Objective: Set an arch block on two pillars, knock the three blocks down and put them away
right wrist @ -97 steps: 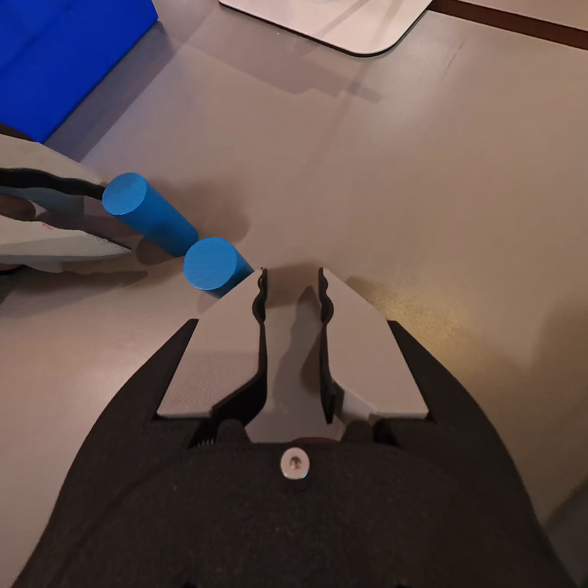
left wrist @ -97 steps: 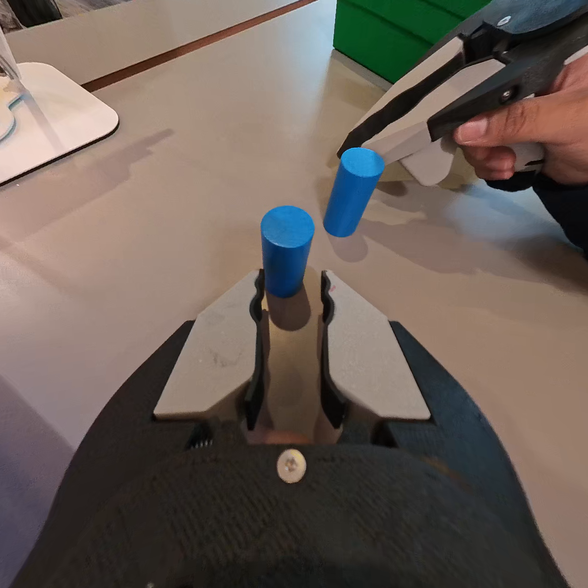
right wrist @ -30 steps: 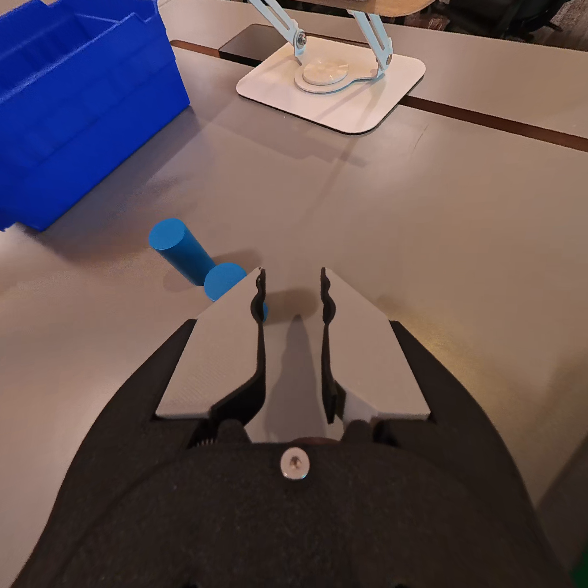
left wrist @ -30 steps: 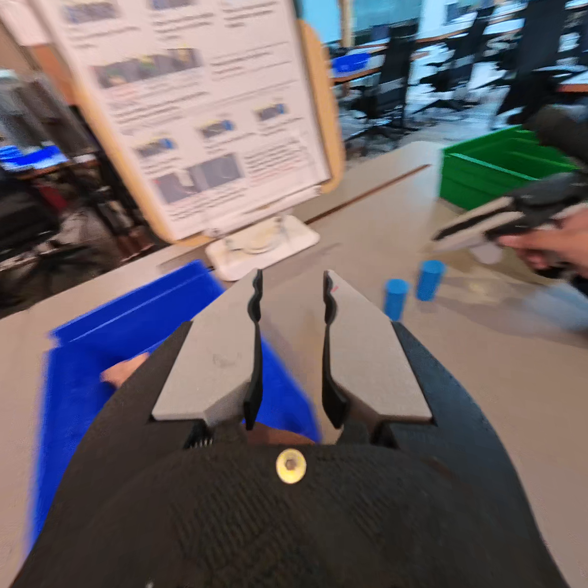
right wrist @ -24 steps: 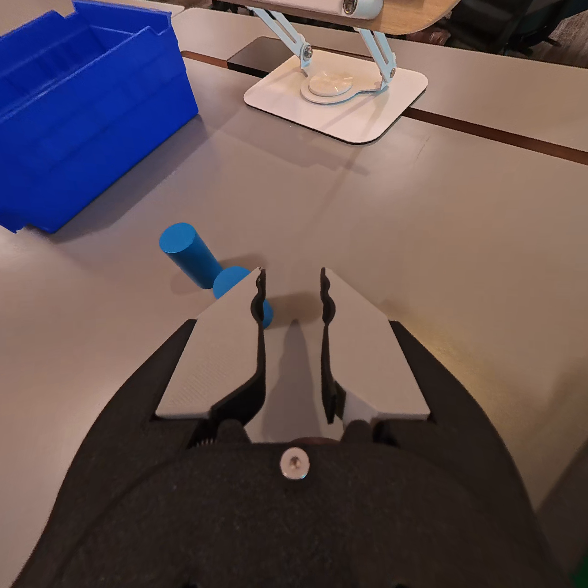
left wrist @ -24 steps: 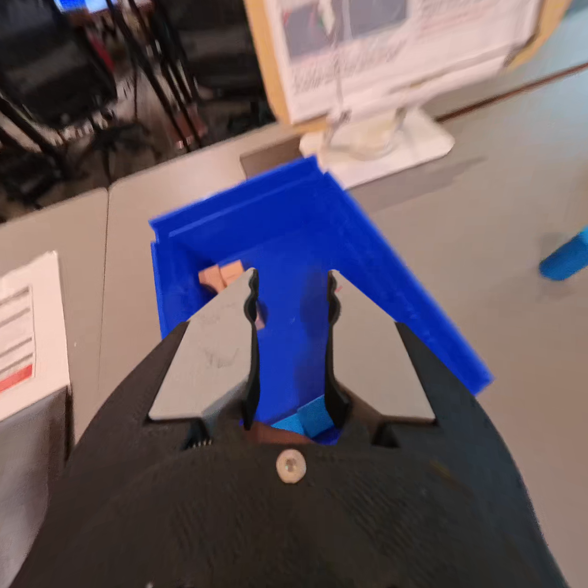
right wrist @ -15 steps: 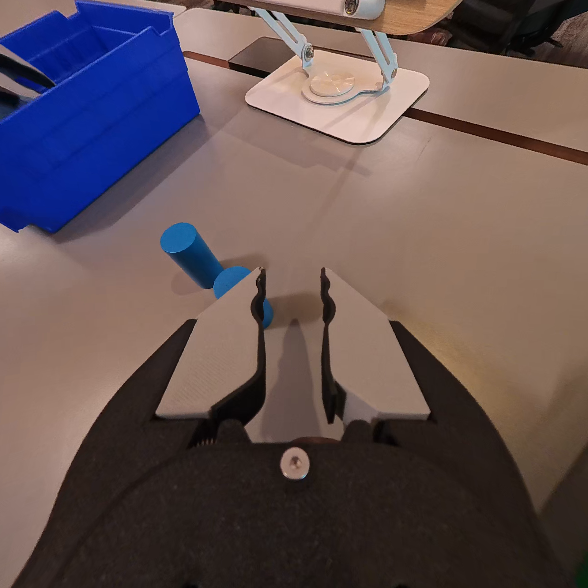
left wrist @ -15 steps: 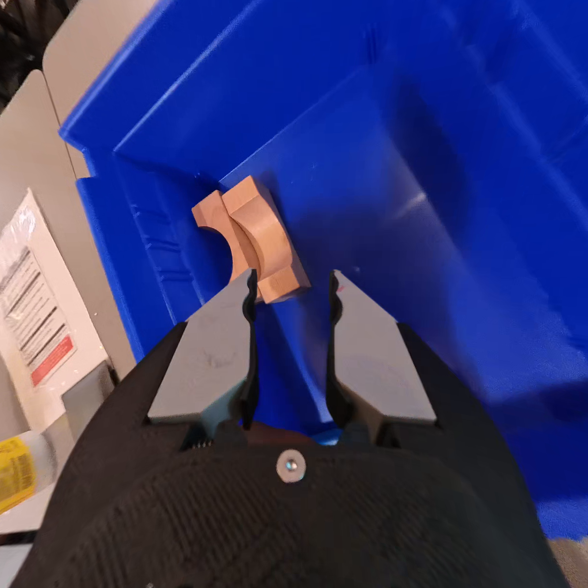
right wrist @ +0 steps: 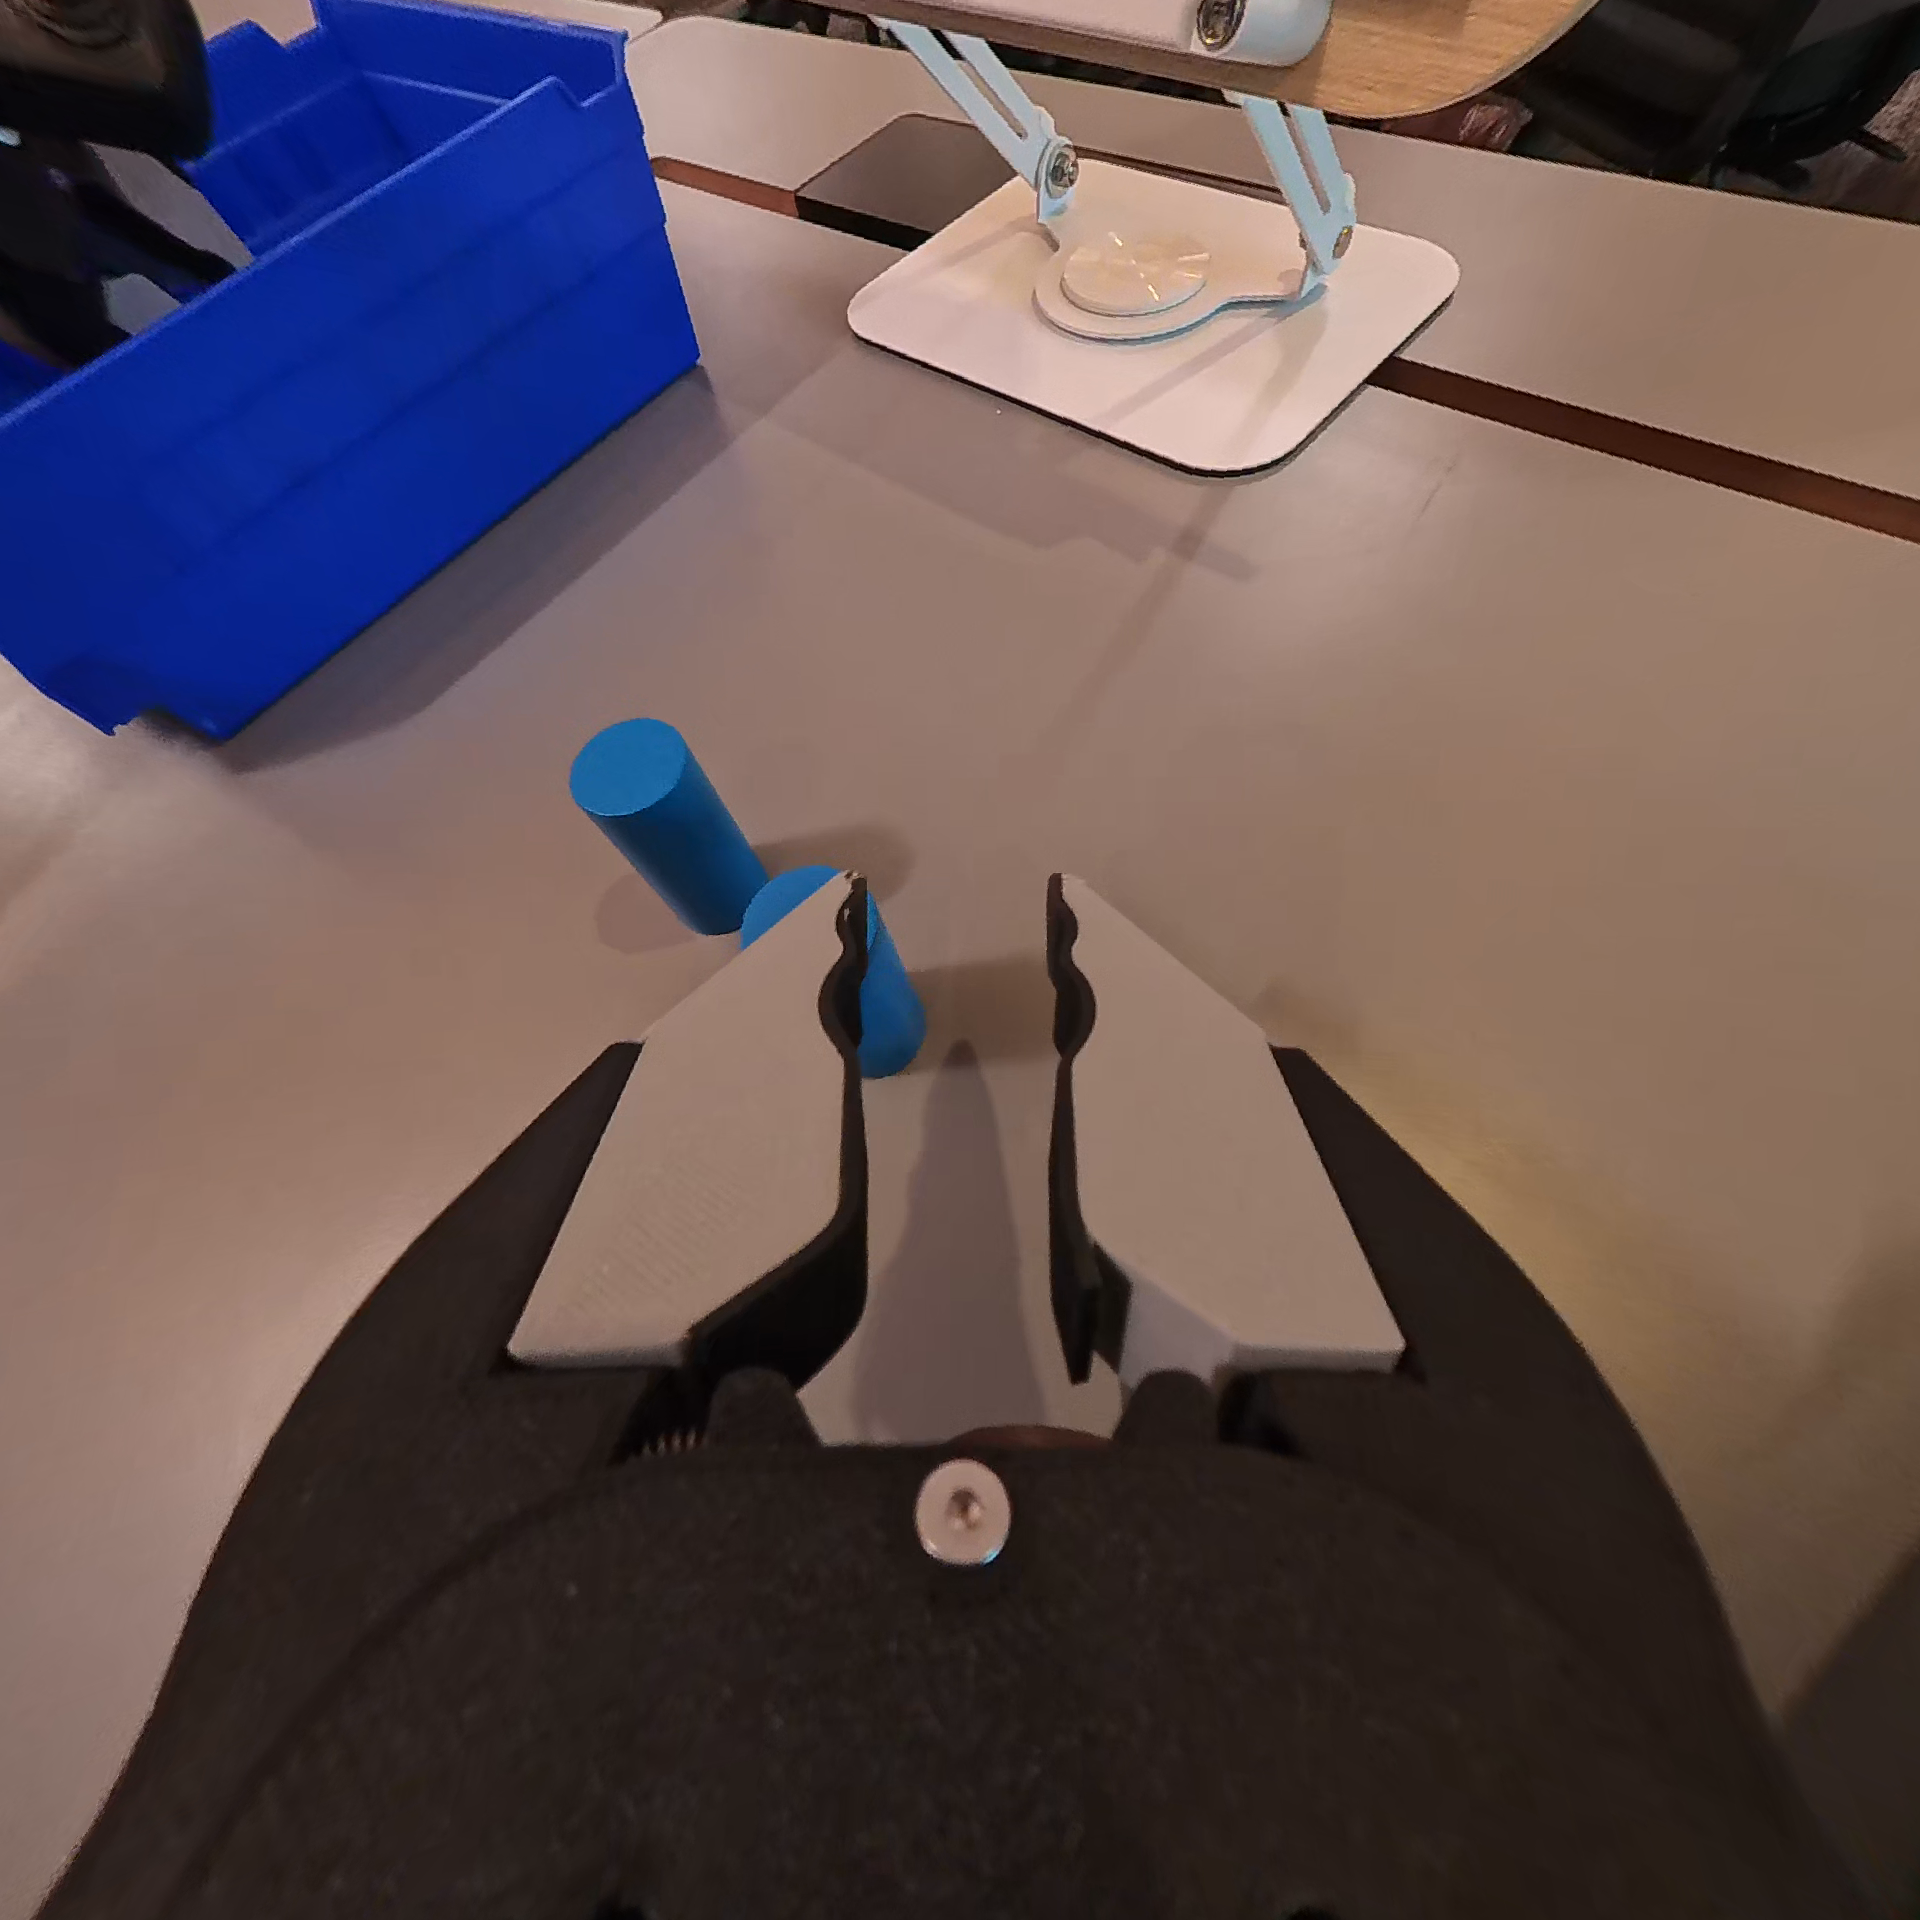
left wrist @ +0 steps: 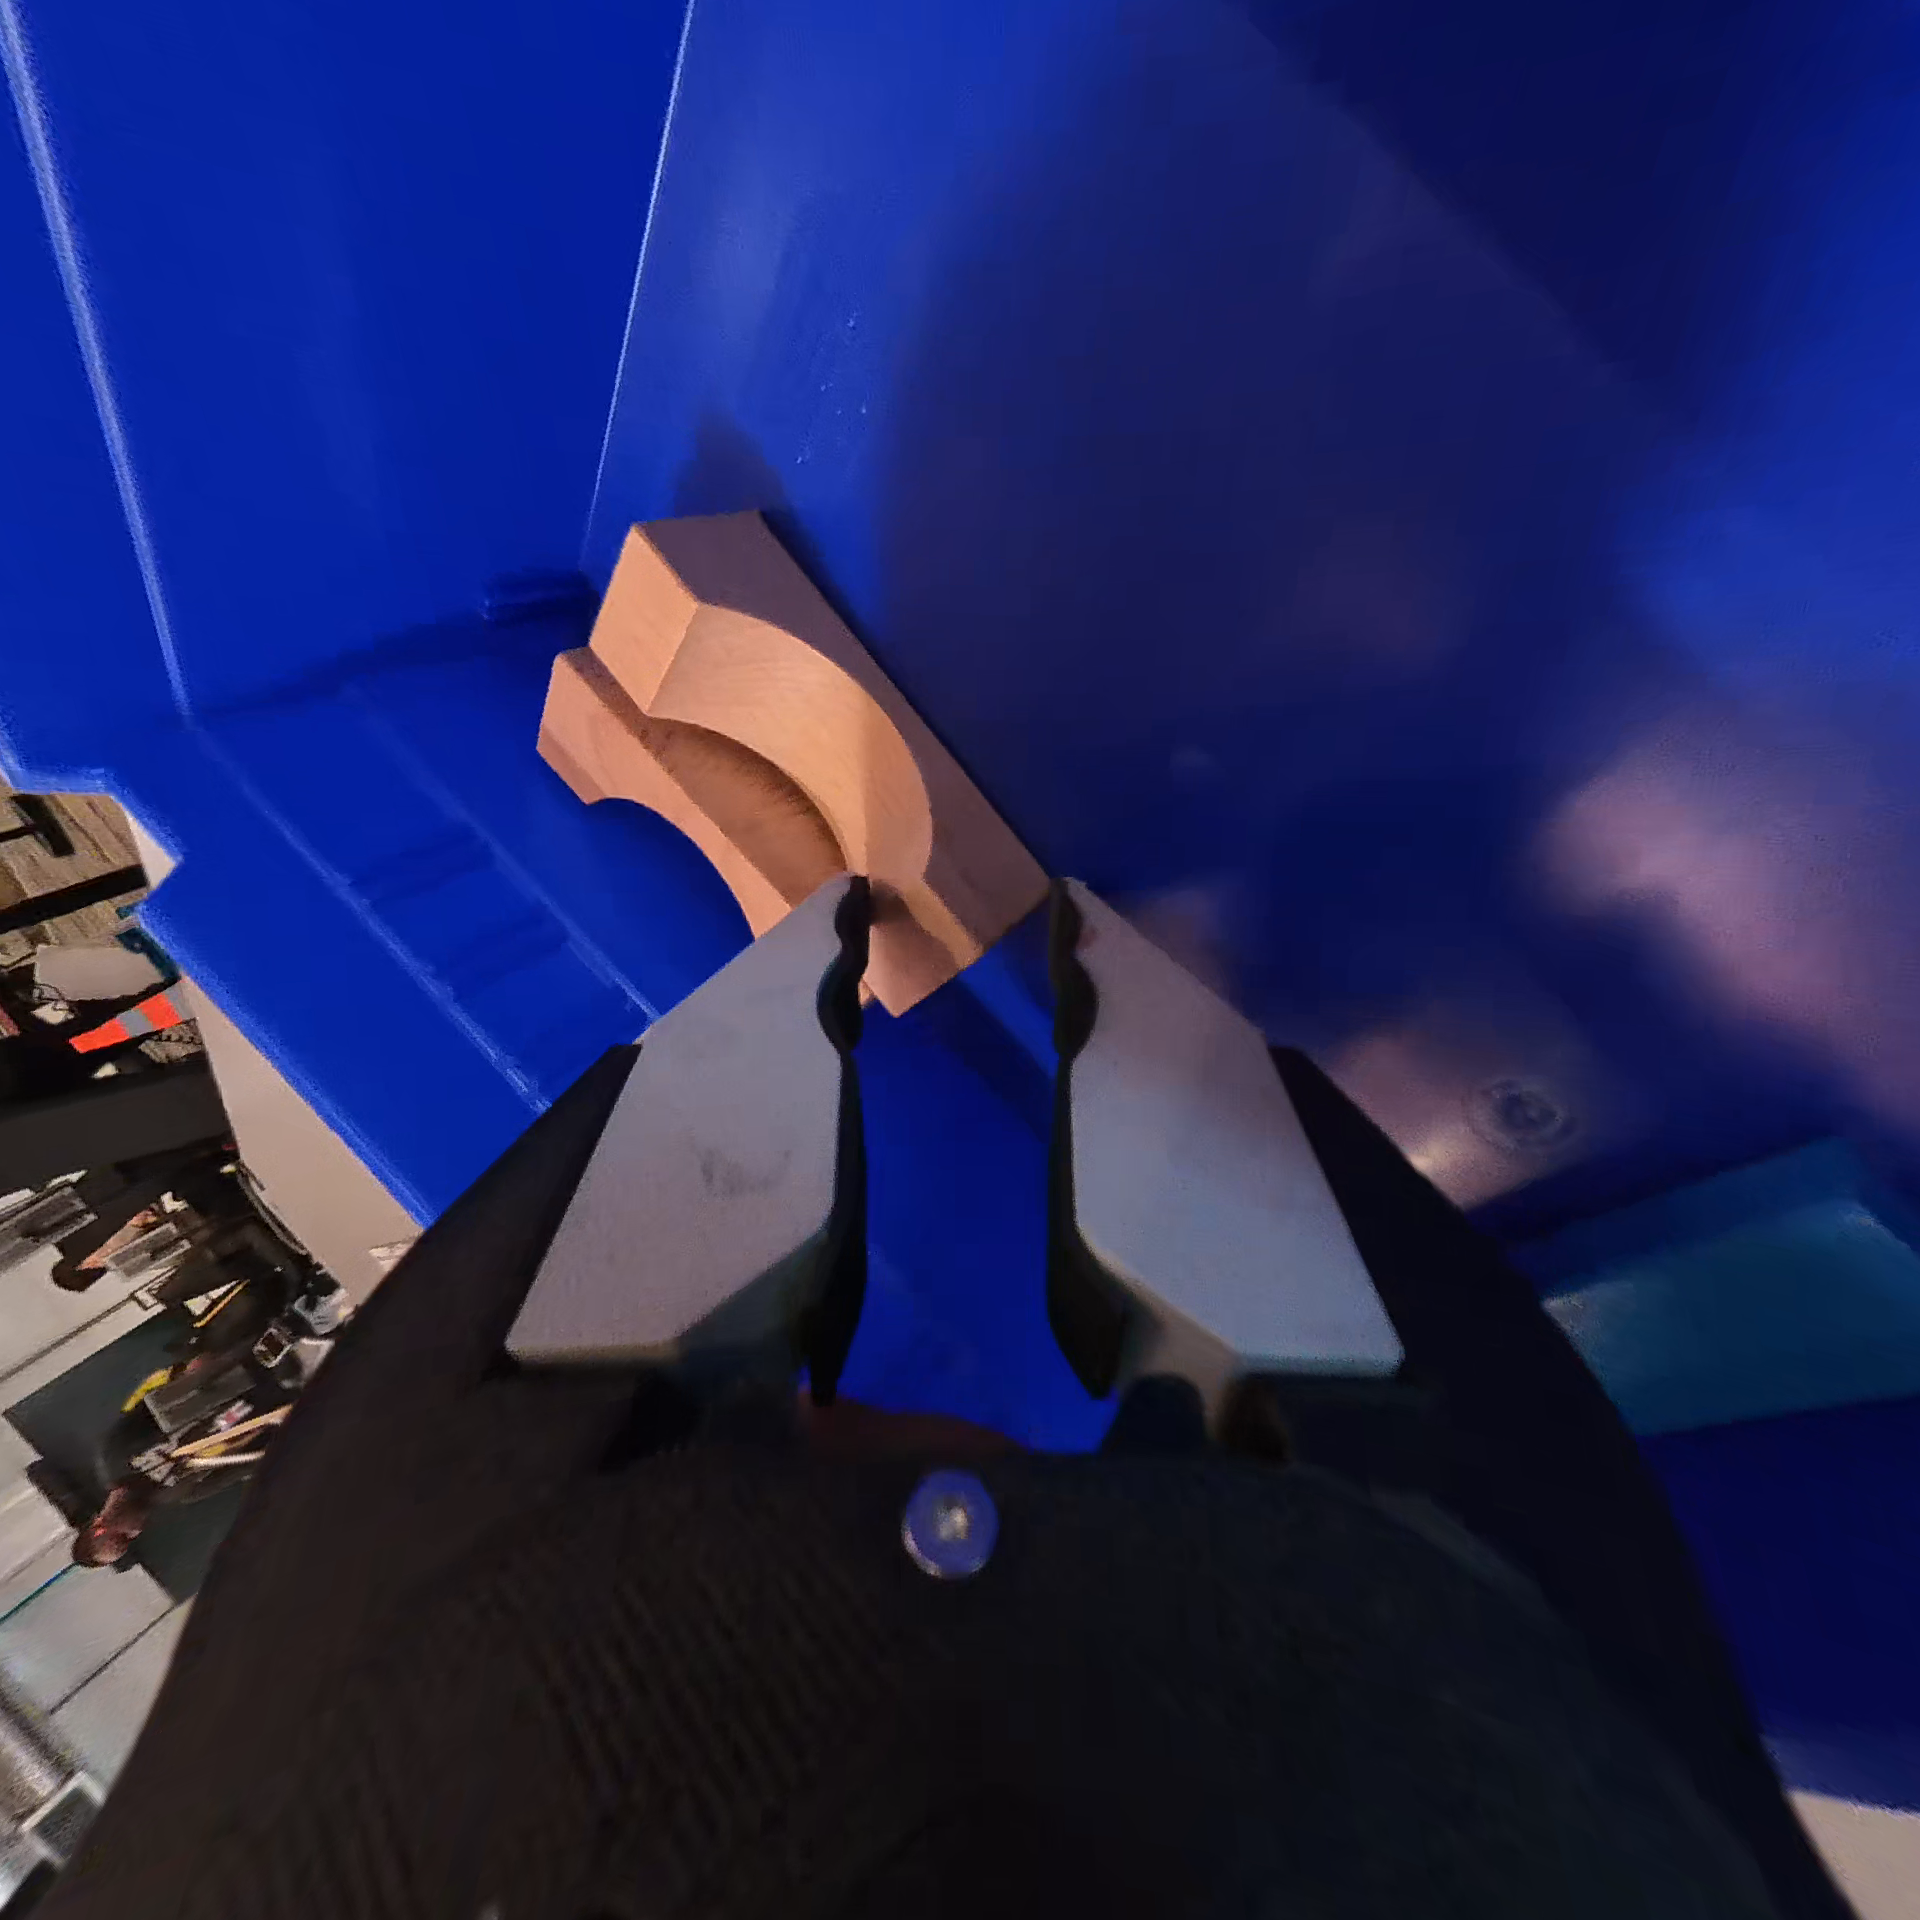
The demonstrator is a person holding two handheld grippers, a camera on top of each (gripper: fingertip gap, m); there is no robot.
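Now, left gripper (left wrist: pixel 951 914): inside blue bin (left wrist: pixel 1143 416), fingers narrowly apart around wooden arch block (left wrist: pixel 758 727) end.
Right gripper (right wrist: pixel 951 914): over table (right wrist: pixel 1351 831), fingers apart, holding nothing.
Blue cylinders: two (right wrist: pixel 665 821) (right wrist: pixel 883 997).

An office-like workroom or lab

Long grey tables (right wrist: pixel 1351 727) joined by a brown seam, a blue plastic storage bin (right wrist: pixel 364 343), a white stand base (right wrist: pixel 1153 322) (holding a wooden board), dark chairs (right wrist: pixel 1714 94) behind.
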